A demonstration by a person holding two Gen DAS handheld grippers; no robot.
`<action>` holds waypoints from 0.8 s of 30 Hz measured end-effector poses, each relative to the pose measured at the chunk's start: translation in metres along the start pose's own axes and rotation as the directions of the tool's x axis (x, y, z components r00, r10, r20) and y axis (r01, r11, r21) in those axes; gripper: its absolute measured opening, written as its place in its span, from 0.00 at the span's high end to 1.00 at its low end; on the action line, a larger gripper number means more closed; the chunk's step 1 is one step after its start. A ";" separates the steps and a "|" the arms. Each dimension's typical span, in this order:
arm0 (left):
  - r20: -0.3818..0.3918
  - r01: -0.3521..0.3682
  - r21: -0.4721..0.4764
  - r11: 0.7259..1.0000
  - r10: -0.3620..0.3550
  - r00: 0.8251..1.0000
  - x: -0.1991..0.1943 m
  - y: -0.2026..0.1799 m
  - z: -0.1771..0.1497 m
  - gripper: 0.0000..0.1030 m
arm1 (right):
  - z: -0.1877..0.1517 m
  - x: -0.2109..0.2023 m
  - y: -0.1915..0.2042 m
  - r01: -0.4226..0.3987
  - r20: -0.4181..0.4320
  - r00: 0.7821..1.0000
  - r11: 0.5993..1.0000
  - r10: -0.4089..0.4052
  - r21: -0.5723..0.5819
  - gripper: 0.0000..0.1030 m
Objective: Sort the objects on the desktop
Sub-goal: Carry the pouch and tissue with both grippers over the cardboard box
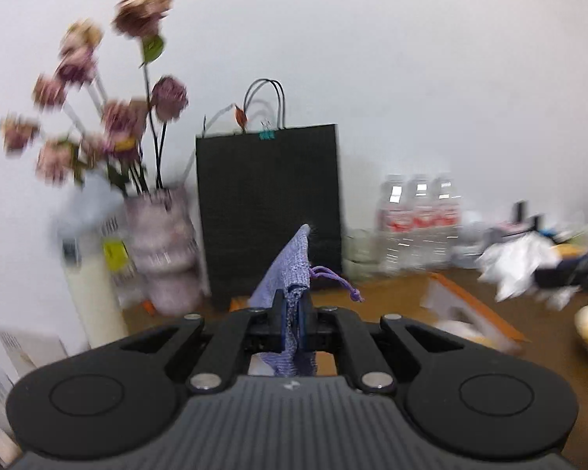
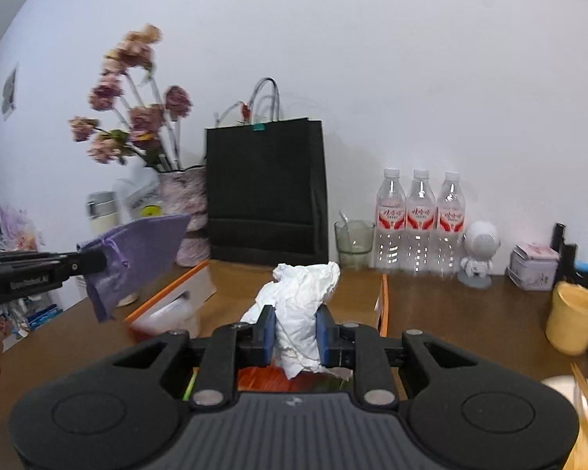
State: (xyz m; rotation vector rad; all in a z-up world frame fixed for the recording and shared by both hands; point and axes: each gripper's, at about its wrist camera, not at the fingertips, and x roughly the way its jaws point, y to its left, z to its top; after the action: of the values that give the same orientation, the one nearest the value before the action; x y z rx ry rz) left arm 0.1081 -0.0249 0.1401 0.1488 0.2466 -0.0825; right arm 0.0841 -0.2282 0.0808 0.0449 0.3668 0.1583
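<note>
My left gripper [image 1: 293, 315] is shut on a small purple drawstring pouch [image 1: 290, 270], which sticks up between the pads with its cord hanging to the right. From the right wrist view that same pouch [image 2: 137, 246] hangs from the left gripper [image 2: 94, 262] at the left, above the desk. The right gripper [image 2: 295, 331] is shut on a crumpled white tissue [image 2: 300, 305], held above the brown desk [image 2: 470, 313]. An orange-edged open box [image 2: 172, 297] lies on the desk below and to the left of the tissue.
At the back wall stand a black paper bag [image 2: 266, 192], a vase of dried pink flowers [image 2: 188, 211], three water bottles [image 2: 421, 223], a glass [image 2: 352, 243], a white astronaut figure [image 2: 478, 254] and a small tin [image 2: 533, 266]. A yellow cup [image 2: 572, 317] stands at the right.
</note>
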 end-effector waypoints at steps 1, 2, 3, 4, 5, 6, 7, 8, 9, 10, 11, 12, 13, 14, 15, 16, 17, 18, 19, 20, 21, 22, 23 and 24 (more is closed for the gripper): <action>-0.004 -0.018 0.052 0.998 0.018 1.000 0.019 -0.001 0.002 0.94 | 0.009 0.015 -0.005 0.003 -0.011 1.000 1.000 -0.003 -0.001 0.80; -0.015 -0.031 0.088 0.996 0.033 0.999 0.040 -0.002 0.004 0.94 | 0.018 0.033 -0.011 0.011 -0.019 1.000 1.000 -0.011 0.004 0.80; -0.038 -0.028 0.114 0.993 0.032 0.999 0.063 -0.001 0.005 0.94 | 0.027 0.051 -0.015 0.017 -0.037 0.999 1.000 -0.017 -0.006 0.80; -0.066 -0.013 0.129 0.992 0.022 0.998 0.081 0.000 0.006 0.94 | 0.032 0.066 -0.019 0.015 -0.055 0.998 1.000 -0.016 -0.009 0.80; -0.110 0.008 0.133 0.991 0.006 0.994 0.101 -0.002 0.005 0.94 | 0.039 0.085 -0.025 0.014 -0.077 0.997 1.000 -0.014 -0.002 0.80; -0.146 0.034 0.141 0.989 -0.013 0.989 0.116 -0.004 0.002 0.94 | 0.043 0.105 -0.030 0.009 -0.113 0.994 1.000 -0.009 -0.003 0.80; -0.176 0.054 0.146 0.988 -0.028 0.984 0.130 -0.006 -0.002 0.94 | 0.044 0.119 -0.033 0.010 -0.135 0.991 1.000 -0.010 -0.001 0.80; -0.218 0.074 0.156 0.985 -0.039 0.975 0.145 -0.008 -0.008 0.94 | 0.045 0.139 -0.038 0.015 -0.173 0.985 1.000 -0.015 -0.006 0.80; -0.249 0.090 0.163 0.983 -0.047 0.967 0.155 -0.010 -0.013 0.94 | 0.044 0.155 -0.043 0.013 -0.210 0.978 1.000 -0.013 0.000 0.80; -0.287 0.106 0.167 0.980 -0.054 0.956 0.165 -0.010 -0.018 0.94 | 0.042 0.174 -0.051 0.009 -0.253 0.968 1.000 -0.004 0.021 0.80; -0.334 0.114 0.178 0.977 -0.049 0.941 0.175 -0.011 -0.023 0.94 | 0.038 0.188 -0.056 0.007 -0.294 0.956 0.999 0.004 0.038 0.80; -0.349 0.107 0.180 0.978 -0.038 0.936 0.180 -0.009 -0.027 0.94 | 0.035 0.202 -0.061 0.011 -0.333 0.943 0.999 0.006 0.050 0.80; -0.369 0.111 0.182 0.977 -0.037 0.929 0.185 -0.009 -0.030 0.93 | 0.031 0.213 -0.062 0.022 -0.362 0.932 0.999 -0.005 0.041 0.80; -0.403 0.136 0.170 0.976 -0.058 0.914 0.191 -0.008 -0.033 0.93 | 0.028 0.223 -0.061 0.028 -0.391 0.920 0.999 -0.016 0.023 0.80; -0.437 0.164 0.139 0.977 -0.088 0.895 0.195 -0.006 -0.036 0.90 | 0.025 0.234 -0.059 0.025 -0.421 0.907 1.000 -0.021 0.005 0.80; -0.477 0.193 0.103 0.976 -0.121 0.870 0.199 -0.004 -0.038 0.89 | 0.022 0.243 -0.055 0.021 -0.449 0.893 1.000 -0.027 -0.020 0.80; -0.504 0.219 0.061 0.974 -0.159 0.849 0.202 -0.001 -0.039 0.88 | 0.019 0.253 -0.051 0.033 -0.468 0.882 0.997 -0.061 -0.069 0.80; -0.515 0.234 0.028 0.972 -0.187 0.837 0.202 0.001 -0.040 0.83 | 0.016 0.261 -0.048 0.048 -0.484 0.870 0.993 -0.093 -0.104 0.80; -0.524 0.246 -0.002 0.969 -0.211 0.825 0.201 0.005 -0.039 0.75 | 0.013 0.267 -0.045 0.053 -0.502 0.858 0.992 -0.105 -0.118 0.79; -0.528 0.258 -0.028 0.966 -0.234 0.816 0.200 0.010 -0.036 0.71 | 0.012 0.273 -0.044 0.055 -0.519 0.848 0.991 -0.109 -0.119 0.76; -0.522 0.265 -0.045 0.963 -0.249 0.816 0.196 0.014 -0.032 0.63 | 0.013 0.275 -0.043 0.057 -0.525 0.844 0.992 -0.110 -0.117 0.72; -0.513 0.266 -0.054 0.963 -0.255 0.820 0.191 0.021 -0.027 0.56 | 0.014 0.275 -0.043 0.071 -0.526 0.842 0.991 -0.123 -0.117 0.62; -0.502 0.263 -0.063 0.963 -0.259 0.825 0.186 0.027 -0.023 0.55 | 0.017 0.273 -0.044 0.082 -0.520 0.844 0.990 -0.129 -0.112 0.56; -0.492 0.257 -0.082 0.963 -0.263 0.830 0.182 0.034 -0.015 0.54 | 0.022 0.268 -0.044 0.083 -0.509 0.852 0.991 -0.124 -0.101 0.55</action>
State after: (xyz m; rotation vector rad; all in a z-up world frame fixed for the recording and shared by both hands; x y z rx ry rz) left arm 0.2836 -0.0005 0.0853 0.1205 0.7899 -0.3173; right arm 0.3455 -0.2287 0.0030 -0.0960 0.9001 0.0740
